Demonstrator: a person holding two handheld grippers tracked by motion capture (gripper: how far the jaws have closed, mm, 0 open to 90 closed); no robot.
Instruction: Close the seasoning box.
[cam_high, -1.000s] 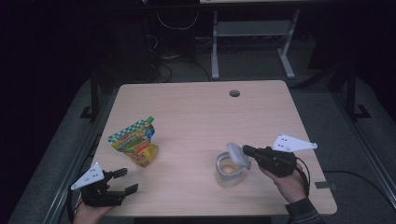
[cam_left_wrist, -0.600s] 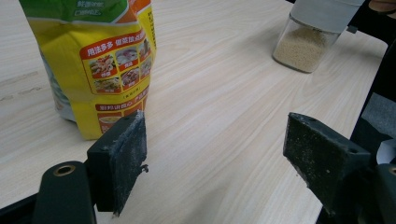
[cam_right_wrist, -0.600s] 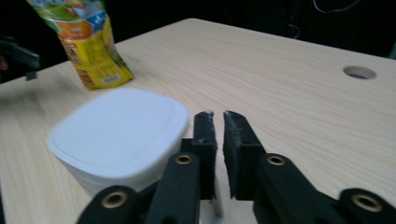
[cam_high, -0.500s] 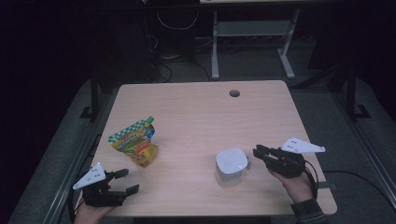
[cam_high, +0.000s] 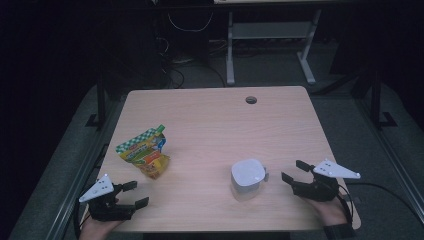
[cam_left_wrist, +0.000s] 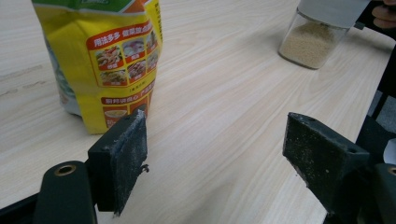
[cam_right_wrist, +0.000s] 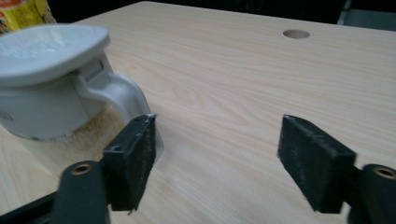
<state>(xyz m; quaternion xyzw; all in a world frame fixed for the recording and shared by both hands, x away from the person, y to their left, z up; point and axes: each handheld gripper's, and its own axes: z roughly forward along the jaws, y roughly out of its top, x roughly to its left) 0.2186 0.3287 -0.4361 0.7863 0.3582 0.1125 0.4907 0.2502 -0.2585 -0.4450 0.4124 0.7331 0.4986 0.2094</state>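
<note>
A yellow and green food pouch (cam_high: 145, 152) stands upright on the left part of the wooden table (cam_high: 215, 120). A clear jar of beige granules (cam_high: 247, 179) with its white flip lid down stands right of centre. My left gripper (cam_high: 136, 193) rests open near the front left edge, just in front of the pouch (cam_left_wrist: 112, 60), with nothing between its jaws (cam_left_wrist: 219, 154). My right gripper (cam_high: 292, 170) is open a short way right of the jar. Its left jaw sits close beside the jar's lid tab (cam_right_wrist: 116, 93), apart from it (cam_right_wrist: 219, 149).
A round cable hole (cam_high: 251, 100) lies near the table's far edge. Beyond the table are a dark floor, cables and a metal stand (cam_high: 270, 35). Both hands are at the front edge. The far half of the tabletop is bare wood.
One second ago the jar's lid stood raised with my right gripper at it. The lid is now down and the right gripper has drawn back to the right, open. The left gripper has stayed put.
</note>
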